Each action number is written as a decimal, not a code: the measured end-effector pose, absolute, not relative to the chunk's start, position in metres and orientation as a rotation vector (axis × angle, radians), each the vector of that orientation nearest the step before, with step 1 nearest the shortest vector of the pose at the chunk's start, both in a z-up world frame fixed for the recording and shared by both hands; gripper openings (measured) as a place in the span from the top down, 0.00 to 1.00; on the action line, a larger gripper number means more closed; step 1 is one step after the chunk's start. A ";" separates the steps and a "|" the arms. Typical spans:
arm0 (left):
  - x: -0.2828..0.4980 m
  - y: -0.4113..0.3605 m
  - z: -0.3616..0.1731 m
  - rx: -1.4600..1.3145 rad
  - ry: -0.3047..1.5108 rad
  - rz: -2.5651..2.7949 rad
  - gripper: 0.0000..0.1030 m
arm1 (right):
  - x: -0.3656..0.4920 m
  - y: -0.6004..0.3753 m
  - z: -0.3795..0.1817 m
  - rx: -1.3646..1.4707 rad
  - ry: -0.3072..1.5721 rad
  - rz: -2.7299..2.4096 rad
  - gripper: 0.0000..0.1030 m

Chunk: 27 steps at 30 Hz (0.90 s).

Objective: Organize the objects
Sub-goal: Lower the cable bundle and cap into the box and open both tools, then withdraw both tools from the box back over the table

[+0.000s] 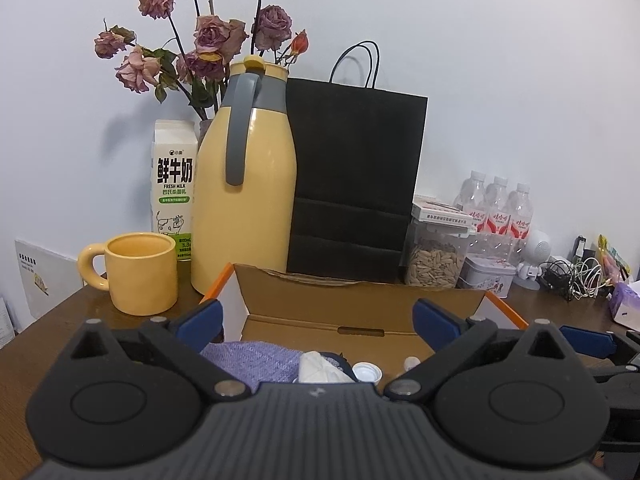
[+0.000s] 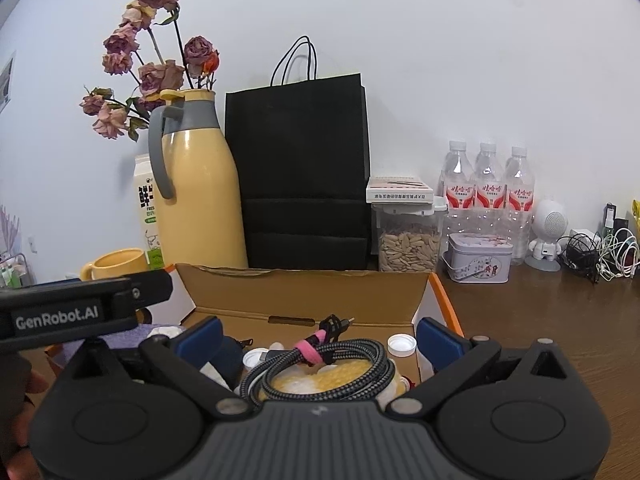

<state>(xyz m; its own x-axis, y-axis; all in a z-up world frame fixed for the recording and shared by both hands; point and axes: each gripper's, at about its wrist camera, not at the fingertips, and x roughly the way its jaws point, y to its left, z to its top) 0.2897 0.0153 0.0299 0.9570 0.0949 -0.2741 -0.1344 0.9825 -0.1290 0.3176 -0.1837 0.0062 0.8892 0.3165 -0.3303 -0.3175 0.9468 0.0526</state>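
While both grippers hover over it, the cardboard box stands open on the brown bench in the lower middle of each view. It is plain brown inside, with an orange edge on its outer side walls and a slot cut into its raised back flap.

In the right wrist view, a coiled grey braided cable tied with a pink strap lies in the box on top of something yellow and white. Beside it are two white bottle caps, one at the left of the coil and one at the right. In the left wrist view, a purple knitted cloth and a crumpled white tissue lie in the box in the lower middle of the frame.

The left gripper has its blue fingers wide apart and nothing is between them. The right gripper is also spread wide, and its fingers do not touch the cable below.

Behind the box, in the middle of the frame, stand a yellow thermos jug with a grey handle and a black paper bag. A yellow mug and a milk carton are at the left.
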 end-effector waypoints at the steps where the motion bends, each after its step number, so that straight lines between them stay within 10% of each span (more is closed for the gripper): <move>1: 0.289 0.015 0.030 -0.149 0.268 0.115 0.00 | 0.317 -0.184 0.007 -0.004 0.341 0.329 0.00; 27: 0.214 0.025 0.014 -0.123 0.234 0.093 0.00 | 0.254 -0.203 -0.001 -0.087 0.319 0.358 0.00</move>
